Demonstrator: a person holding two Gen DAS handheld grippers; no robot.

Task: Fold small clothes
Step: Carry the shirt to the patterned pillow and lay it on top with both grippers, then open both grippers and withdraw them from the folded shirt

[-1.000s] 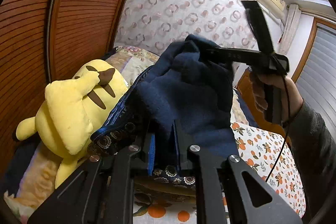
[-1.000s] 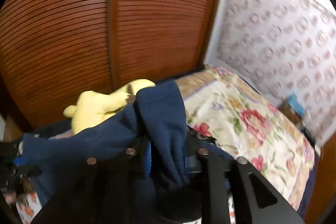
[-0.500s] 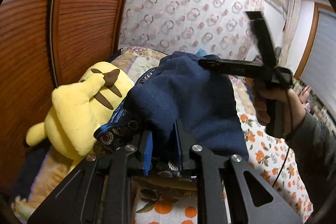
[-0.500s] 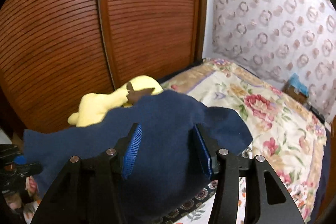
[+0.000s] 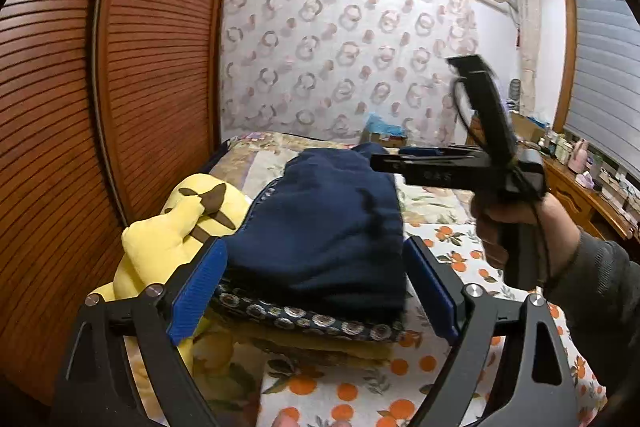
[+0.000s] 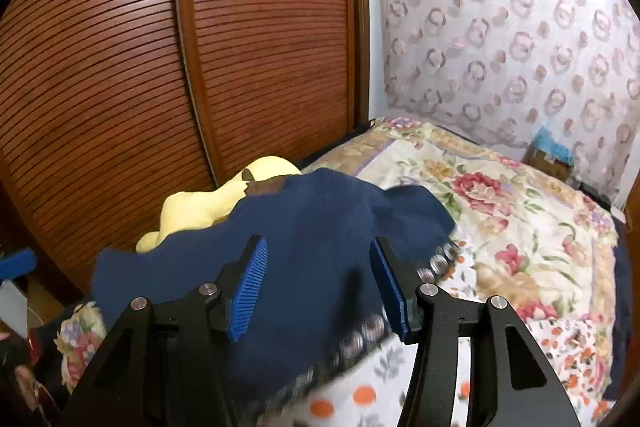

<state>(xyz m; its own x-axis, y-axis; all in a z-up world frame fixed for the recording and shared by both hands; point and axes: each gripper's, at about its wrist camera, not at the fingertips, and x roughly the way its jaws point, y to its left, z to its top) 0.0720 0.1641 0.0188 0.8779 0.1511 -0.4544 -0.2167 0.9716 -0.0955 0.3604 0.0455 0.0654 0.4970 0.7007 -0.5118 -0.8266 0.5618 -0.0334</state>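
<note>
The navy garment (image 5: 320,227) lay folded on a stack of clothes on the bed (image 6: 520,211), beside the yellow plush toy (image 5: 176,239). Both claws, left (image 5: 316,291) and right (image 6: 320,287), were opening with nothing pinched, probably releasing it to settle flat.

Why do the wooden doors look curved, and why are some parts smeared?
Left wrist view: the lens bows the slatted brown wooden doors; the black handheld right gripper is motion-smeared. Right wrist view: the same bowing; the patterned hem of the folded navy fleece garment blurs near the bottom edge.
</note>
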